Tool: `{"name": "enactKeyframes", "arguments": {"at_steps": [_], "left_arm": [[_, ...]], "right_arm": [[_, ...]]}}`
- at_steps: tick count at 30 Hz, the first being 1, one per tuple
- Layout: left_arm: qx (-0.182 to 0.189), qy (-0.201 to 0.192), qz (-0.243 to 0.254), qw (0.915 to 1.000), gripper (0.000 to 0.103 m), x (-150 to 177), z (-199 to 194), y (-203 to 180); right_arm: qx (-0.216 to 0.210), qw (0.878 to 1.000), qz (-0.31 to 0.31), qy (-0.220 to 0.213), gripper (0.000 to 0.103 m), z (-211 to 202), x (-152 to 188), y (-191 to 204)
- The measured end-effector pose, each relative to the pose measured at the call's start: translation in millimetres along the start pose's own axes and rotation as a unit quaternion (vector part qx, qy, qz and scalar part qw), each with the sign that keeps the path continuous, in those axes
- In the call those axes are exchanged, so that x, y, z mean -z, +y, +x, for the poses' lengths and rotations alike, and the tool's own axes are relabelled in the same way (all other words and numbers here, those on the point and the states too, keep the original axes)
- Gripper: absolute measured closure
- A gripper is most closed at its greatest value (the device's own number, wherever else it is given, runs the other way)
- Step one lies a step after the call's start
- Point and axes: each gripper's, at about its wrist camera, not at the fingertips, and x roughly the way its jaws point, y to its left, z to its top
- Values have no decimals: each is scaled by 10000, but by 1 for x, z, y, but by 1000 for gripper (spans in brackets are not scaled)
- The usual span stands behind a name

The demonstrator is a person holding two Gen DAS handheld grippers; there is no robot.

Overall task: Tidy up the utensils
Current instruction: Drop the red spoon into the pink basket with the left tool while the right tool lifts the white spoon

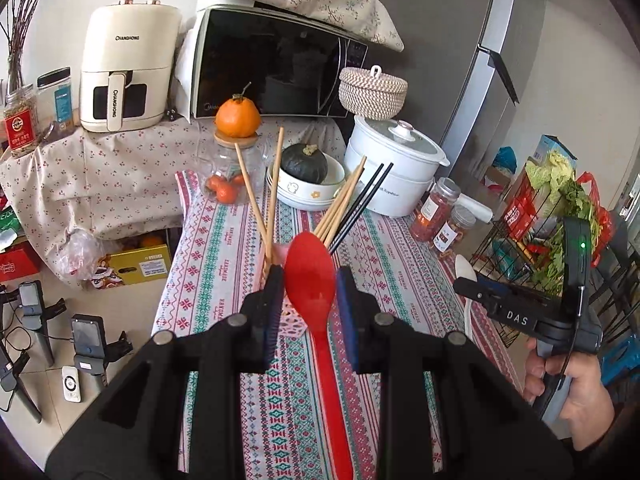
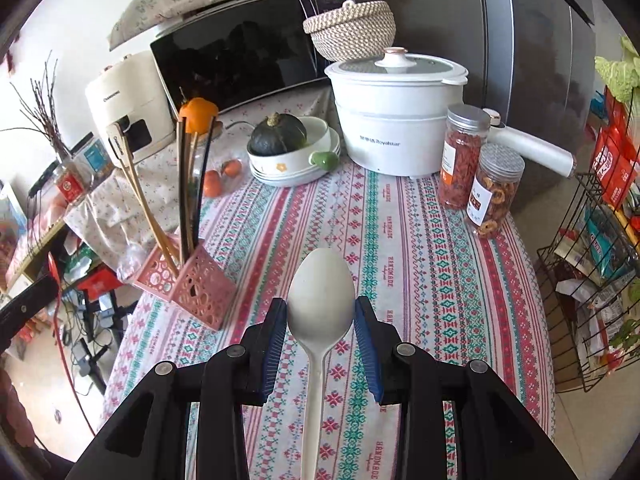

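**Two spoons up, holder waiting**

Nearest to us, the left gripper (image 1: 308,280) was clamped on the red spoon (image 1: 311,276), its blue pads pressed to either side of the bowl, the handle running back toward us between the black arms. The right gripper (image 2: 321,312) was clamped the same way on the white spoon (image 2: 321,296), bowl forward, handle trailing below. From the left wrist view we could also see the right gripper (image 1: 466,286) off to the side, carried in a hand (image 1: 576,392), with the white spoon (image 1: 468,276) poking out past its fingers.

Both spoons were above the patterned tablecloth (image 2: 420,264). Just beyond the red spoon stood the pink holder (image 2: 188,284), near the table's edge, with wooden and black chopsticks (image 1: 344,204) fanning out of it at a tilt.

Farther back we saw a stack of white bowls (image 2: 296,164) with a dark green squash (image 2: 278,132) in the top one, and a glass jar (image 1: 234,176) with an orange (image 1: 238,116) resting on its lid. Beside them stood the white cooker (image 2: 392,120) and two jars of dried goods (image 2: 480,176). At the rear were the microwave (image 1: 276,64), a woven basket (image 2: 350,32) and a cream air fryer (image 1: 128,68).
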Motion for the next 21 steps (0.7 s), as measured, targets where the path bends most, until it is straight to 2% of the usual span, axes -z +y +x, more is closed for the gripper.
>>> {"name": "enactKeyframes", "arguments": {"at_steps": [4, 7, 12, 18, 21], "left_arm": [[-152, -781, 130, 9967, 75, -18, -7, -5], [-293, -1346, 240, 9902, 75, -29, -4, -7], [-609, -2013, 363, 9770, 75, -40, 20, -6], [-1014, -2413, 739, 9623, 75, -37, 50, -9], [-1095, -2388, 927, 9604, 75, -33, 64, -8]], "right_arm": [[-112, 9993, -133, -323, 68, -14, -2, 15], [-183, 9988, -186, -407, 68, -16, -3, 23], [-162, 9986, -259, -440, 68, -12, -1, 24], [-75, 9980, -280, -559, 68, -8, -1, 21], [-41, 9976, -315, -623, 68, -6, 0, 22]]}}
